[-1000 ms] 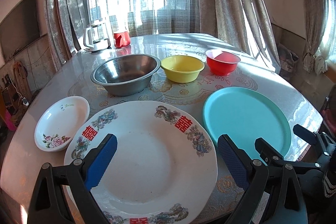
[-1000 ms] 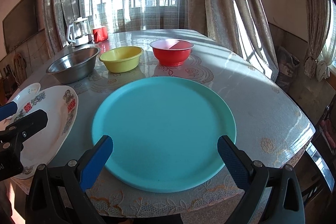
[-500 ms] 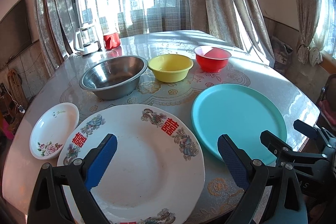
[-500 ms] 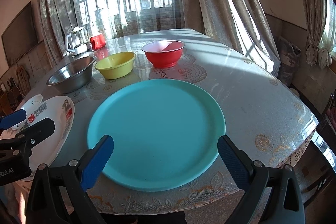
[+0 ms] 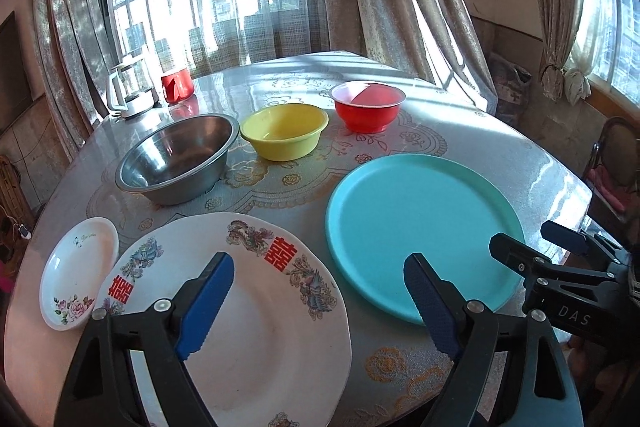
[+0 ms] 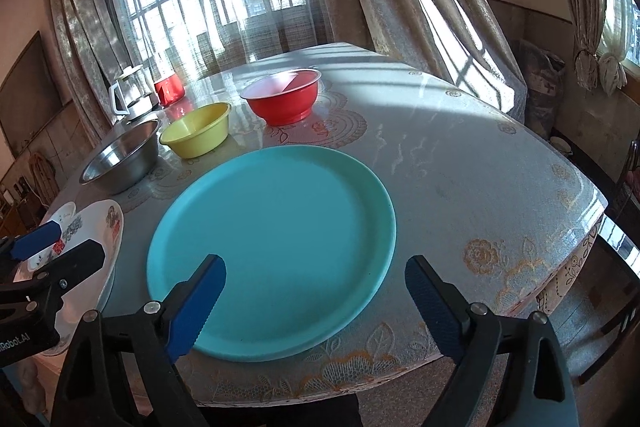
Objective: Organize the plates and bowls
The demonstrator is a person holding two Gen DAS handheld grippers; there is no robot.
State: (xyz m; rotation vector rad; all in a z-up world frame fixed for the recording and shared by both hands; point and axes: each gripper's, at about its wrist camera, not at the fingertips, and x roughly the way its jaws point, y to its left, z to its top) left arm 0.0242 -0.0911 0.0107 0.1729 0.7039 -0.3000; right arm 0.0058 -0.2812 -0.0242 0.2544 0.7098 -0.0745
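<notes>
Nothing looks organized yet: the turquoise plate (image 6: 272,247), the big patterned plate (image 5: 248,315) and the small floral dish (image 5: 78,273) lie side by side along the counter's (image 6: 460,163) near edge, with the steel bowl (image 5: 178,163), yellow bowl (image 5: 284,137) and red bowl (image 5: 368,111) in a separate row behind them. The left gripper (image 5: 320,307) hangs over the patterned plate and the right gripper (image 6: 316,301) over the turquoise plate. Both sets of jaws stand wide and are closing a little, empty and touching nothing.

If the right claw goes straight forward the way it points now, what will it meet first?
Most likely the turquoise plate. The right claw, its jaws closing with nothing between them, points down over the plate's near rim; depth is uncertain, but nothing else lies before it.
</notes>
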